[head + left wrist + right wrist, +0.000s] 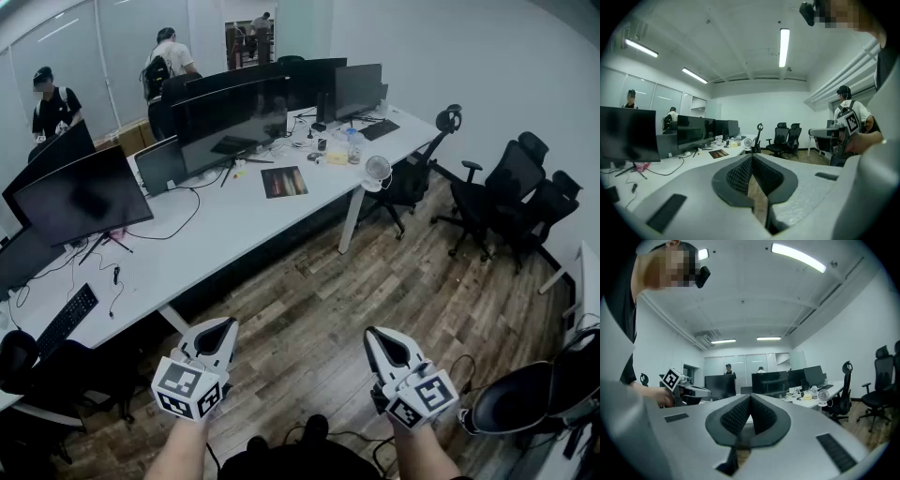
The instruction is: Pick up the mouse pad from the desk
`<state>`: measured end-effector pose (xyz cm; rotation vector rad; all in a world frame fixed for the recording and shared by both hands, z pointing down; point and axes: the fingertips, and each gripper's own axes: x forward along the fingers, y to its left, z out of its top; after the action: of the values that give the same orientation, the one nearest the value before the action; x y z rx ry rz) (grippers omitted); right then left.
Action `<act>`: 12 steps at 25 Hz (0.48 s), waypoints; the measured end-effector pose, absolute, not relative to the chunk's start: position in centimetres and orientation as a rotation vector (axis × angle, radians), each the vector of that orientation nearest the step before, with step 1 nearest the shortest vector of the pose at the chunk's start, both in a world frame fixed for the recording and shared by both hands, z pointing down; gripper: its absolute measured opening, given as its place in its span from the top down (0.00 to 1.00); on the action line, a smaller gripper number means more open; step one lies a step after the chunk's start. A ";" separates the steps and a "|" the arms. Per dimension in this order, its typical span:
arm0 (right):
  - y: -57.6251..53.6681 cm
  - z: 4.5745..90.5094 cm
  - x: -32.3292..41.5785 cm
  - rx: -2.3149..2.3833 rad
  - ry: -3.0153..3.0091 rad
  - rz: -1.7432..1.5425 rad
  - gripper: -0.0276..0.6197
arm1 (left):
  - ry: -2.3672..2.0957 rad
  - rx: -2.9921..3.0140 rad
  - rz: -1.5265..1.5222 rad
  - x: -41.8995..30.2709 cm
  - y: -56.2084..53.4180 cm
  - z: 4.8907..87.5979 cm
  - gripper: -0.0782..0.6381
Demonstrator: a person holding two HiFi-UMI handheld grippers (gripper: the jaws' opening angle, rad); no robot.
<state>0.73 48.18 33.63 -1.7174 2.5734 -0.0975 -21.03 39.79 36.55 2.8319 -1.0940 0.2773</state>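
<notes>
The mouse pad (284, 182), dark with an orange picture on it, lies flat on the long white desk (216, 234) in front of the middle monitors; the left gripper view shows it small as the mouse pad (718, 153). My left gripper (226, 325) hangs over the wooden floor, well short of the desk, jaws shut and empty. My right gripper (372, 336) is beside it to the right, also shut with nothing in it. In the gripper views both the left gripper (751, 157) and the right gripper (750, 397) have their jaw tips meeting.
Monitors (230, 117) line the desk, with a keyboard (66, 319), cables, a small white fan (377, 170) and a bottle (353, 146). Black office chairs (511, 192) stand at the right, another chair (534, 394) near my right hand. Two people (56, 98) stand behind the desk.
</notes>
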 end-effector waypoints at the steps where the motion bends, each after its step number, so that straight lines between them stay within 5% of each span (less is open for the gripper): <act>1: 48.3 33.6 -0.8 -1.741 2.575 -0.080 0.95 | -1.102 2.832 0.285 -22.4 40.1 36.9 0.88; 12: 49.3 33.5 -8.9 -1.807 2.531 -0.103 0.95 | -1.064 2.840 0.242 -30.3 41.9 36.5 0.88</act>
<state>-8.93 49.31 33.47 -1.8071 2.5305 -0.1029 -30.31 41.88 36.50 2.8395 -1.0637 0.2423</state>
